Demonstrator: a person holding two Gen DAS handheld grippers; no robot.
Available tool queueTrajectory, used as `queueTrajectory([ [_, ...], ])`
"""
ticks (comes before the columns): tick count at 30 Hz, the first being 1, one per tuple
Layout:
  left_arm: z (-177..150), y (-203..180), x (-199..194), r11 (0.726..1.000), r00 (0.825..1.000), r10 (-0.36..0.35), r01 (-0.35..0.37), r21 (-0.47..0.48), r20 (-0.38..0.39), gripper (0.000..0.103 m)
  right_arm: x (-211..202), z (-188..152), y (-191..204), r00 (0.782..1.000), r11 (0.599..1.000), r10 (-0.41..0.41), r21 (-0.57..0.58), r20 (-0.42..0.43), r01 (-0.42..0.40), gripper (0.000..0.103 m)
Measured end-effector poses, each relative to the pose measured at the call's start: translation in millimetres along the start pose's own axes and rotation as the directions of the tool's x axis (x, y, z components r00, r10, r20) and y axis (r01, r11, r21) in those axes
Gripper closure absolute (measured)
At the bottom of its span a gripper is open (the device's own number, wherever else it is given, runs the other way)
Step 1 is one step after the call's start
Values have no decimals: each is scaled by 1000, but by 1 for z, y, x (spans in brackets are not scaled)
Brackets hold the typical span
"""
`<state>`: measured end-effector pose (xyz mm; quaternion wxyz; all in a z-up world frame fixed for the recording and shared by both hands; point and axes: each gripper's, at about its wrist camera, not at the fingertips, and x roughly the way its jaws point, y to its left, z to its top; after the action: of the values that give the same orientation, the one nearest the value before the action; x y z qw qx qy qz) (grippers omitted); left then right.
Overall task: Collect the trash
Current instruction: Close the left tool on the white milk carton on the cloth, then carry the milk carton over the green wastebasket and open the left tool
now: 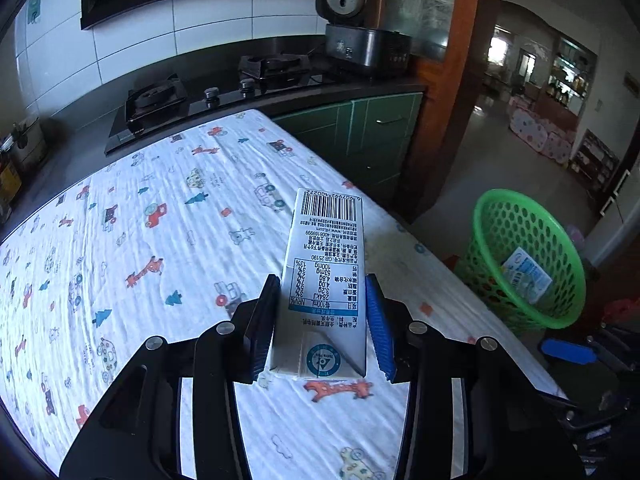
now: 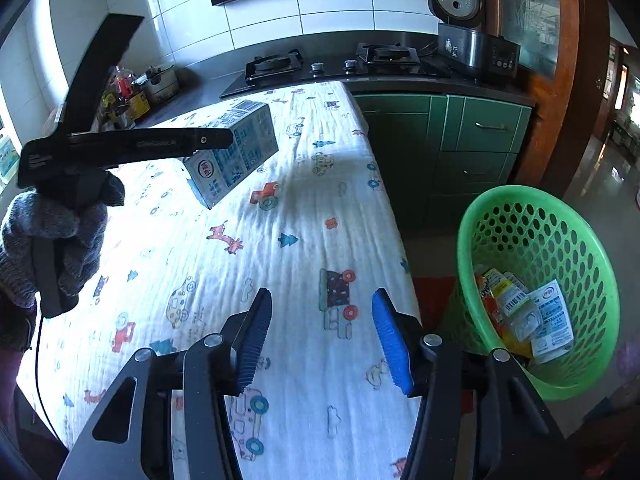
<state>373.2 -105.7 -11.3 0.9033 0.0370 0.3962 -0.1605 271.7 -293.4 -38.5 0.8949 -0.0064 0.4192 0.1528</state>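
The milk carton (image 1: 326, 276) is smooth printed card. The tablecloth (image 1: 160, 240) is soft, wrinkly cloth. The basket (image 2: 540, 280) is shiny green plastic full of holes. The wall tiles (image 1: 160, 32) are glossy and white. The person's glove (image 2: 60, 232) is fuzzy grey knit. The stove top (image 2: 340, 68) is shiny black.

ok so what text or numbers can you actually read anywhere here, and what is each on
"GB 25190", upside down on the milk carton in the left gripper
"284kJ", "100mL", "NRV%" in its nutrition table
"4008169999" and "www.yili.com", roughly, below its barcode
Barcode digits, carton's Chinese small print: too small
Packets in the green basket: blurred
Lettering on the left gripper's black body: blurred
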Motion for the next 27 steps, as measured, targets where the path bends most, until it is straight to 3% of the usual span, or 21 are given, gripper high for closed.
queueTrajectory([
  [14,5,-108,8,981,984,-178,179,75,-20,61,-45,-34,-80,993,984,-113,142,28,108,52],
  [27,16,-194,36,952,960,-270,277,128,-67,61,-69,-59,-154,977,943,-211,270,28,196,52],
])
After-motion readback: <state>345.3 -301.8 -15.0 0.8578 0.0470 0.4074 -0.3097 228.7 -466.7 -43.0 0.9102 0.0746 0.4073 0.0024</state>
